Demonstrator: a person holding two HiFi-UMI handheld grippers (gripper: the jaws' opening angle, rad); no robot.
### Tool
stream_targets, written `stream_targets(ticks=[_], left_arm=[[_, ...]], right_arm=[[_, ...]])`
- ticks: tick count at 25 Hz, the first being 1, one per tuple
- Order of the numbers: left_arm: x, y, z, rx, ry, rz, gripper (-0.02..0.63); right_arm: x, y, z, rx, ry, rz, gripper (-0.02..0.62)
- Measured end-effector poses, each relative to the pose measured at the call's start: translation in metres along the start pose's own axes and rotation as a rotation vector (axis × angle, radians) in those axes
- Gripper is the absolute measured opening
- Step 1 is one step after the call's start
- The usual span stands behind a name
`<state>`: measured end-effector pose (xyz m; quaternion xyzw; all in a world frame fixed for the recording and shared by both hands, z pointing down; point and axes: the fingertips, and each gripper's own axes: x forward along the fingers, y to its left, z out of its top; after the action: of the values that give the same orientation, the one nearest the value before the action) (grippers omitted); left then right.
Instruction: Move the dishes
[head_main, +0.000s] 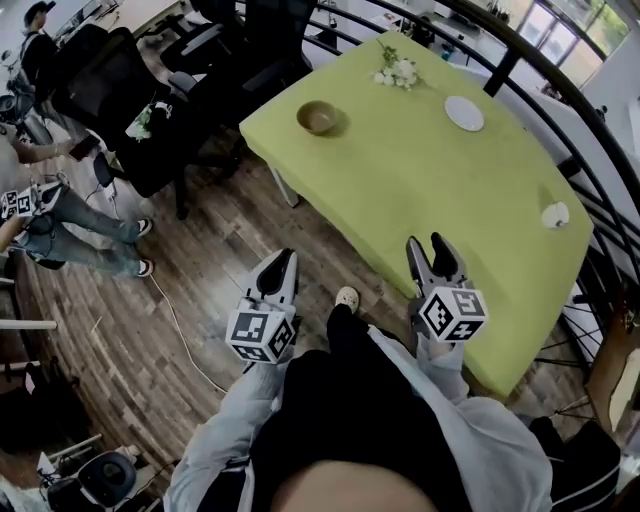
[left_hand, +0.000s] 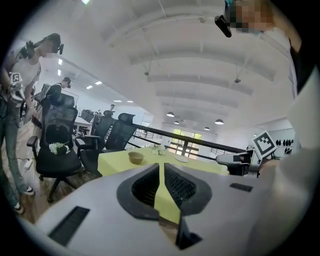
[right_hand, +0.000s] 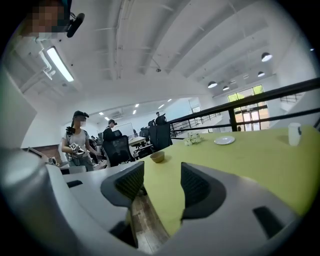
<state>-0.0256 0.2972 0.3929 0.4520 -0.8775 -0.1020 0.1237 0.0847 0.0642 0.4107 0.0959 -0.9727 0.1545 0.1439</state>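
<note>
A brown bowl (head_main: 318, 117) (left_hand: 135, 157) (right_hand: 157, 156) stands near the far left corner of the yellow-green table (head_main: 450, 190). A white plate (head_main: 464, 113) (right_hand: 224, 140) lies at the far side, and a white cup (head_main: 555, 214) (right_hand: 294, 134) stands at the right edge. My left gripper (head_main: 284, 260) (left_hand: 161, 167) hangs over the wooden floor beside the table, shut and holding nothing. My right gripper (head_main: 430, 245) (right_hand: 162, 182) is at the table's near edge, open and empty. Both are far from the dishes.
A small bunch of white flowers (head_main: 397, 72) (right_hand: 192, 140) lies at the table's far edge. Black office chairs (head_main: 130, 90) crowd the left side, with people (head_main: 60, 215) beyond them. A dark railing (head_main: 560, 90) runs behind the table. A cable (head_main: 180, 330) crosses the floor.
</note>
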Motion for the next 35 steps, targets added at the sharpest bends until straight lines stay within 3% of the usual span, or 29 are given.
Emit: stream_targets(ticks=[11, 20, 28, 35], left_arm=[[0.09, 0.016, 0.01, 0.005, 0.017, 0.009, 0.043], [0.124, 0.024, 0.006, 0.001, 0.064, -0.005, 0.043], [0.173, 0.071, 0.011, -0.008, 0.096, 0.009, 0.043], [0.241, 0.137, 0.022, -0.008, 0.115, 0.02, 0.043]], right_arm=[[0.078, -0.037, 0.031, 0.009, -0.002, 0.037, 0.227], [0.117, -0.04, 0.035, 0.003, 0.032, 0.091, 0.227], [0.188, -0.029, 0.05, 0.047, 0.04, 0.119, 0.227], [0.291, -0.013, 0.057, 0.15, 0.085, 0.143, 0.227]])
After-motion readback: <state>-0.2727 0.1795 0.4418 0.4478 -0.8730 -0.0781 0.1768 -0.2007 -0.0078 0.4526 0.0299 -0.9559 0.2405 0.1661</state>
